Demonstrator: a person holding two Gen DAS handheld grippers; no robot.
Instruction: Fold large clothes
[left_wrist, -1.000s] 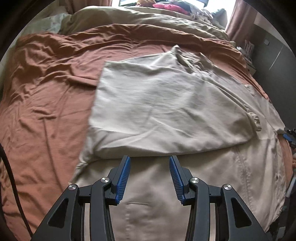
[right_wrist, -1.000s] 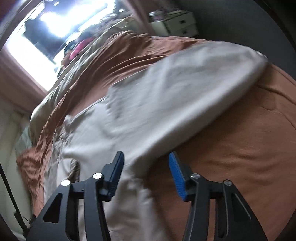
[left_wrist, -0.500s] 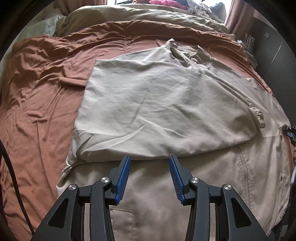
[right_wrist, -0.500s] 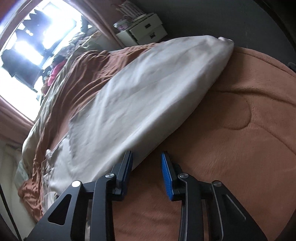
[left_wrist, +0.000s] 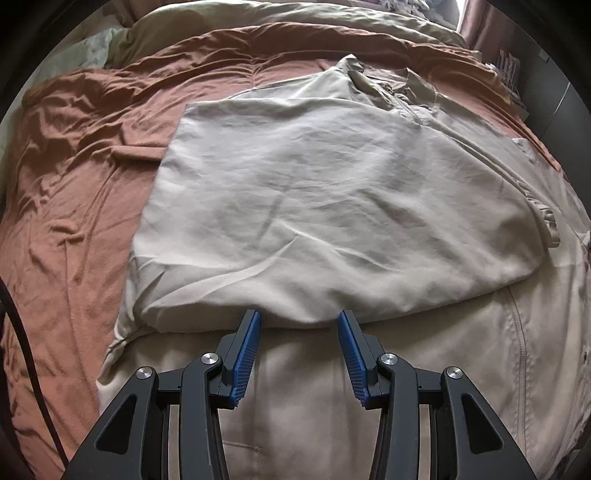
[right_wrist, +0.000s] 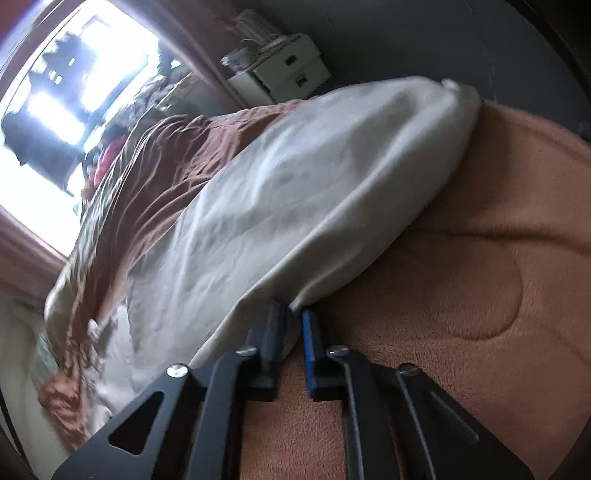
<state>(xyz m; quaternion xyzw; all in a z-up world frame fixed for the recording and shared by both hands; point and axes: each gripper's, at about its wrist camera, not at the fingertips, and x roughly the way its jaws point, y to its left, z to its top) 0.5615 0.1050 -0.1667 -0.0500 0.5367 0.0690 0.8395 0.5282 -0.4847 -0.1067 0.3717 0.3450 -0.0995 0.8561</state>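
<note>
A large beige garment (left_wrist: 332, 192) lies spread on a bed with a rust-brown blanket (left_wrist: 74, 184). One side is folded over its middle, and the collar points to the far end. My left gripper (left_wrist: 299, 317) hovers open just over the near edge of that fold, with only flat cloth under the blue pads (left_wrist: 247, 347). In the right wrist view the garment (right_wrist: 280, 206) bulges up from the blanket (right_wrist: 461, 295). My right gripper (right_wrist: 293, 314) is shut on its near hem, and a strip of cloth runs in between the pads.
An olive duvet (left_wrist: 295, 18) lies bunched at the bed's far end. A black cable (left_wrist: 22, 350) hangs at the left. Beyond the bed stand a white drawer unit (right_wrist: 280, 74), a bright window (right_wrist: 74, 92) and a dark wall. Pink clothes (right_wrist: 107, 158) lie near the window.
The right gripper's jaws closed onto the garment's hem after sliding up to it. The left gripper sank closer to the fold's near edge and kept the same opening.
</note>
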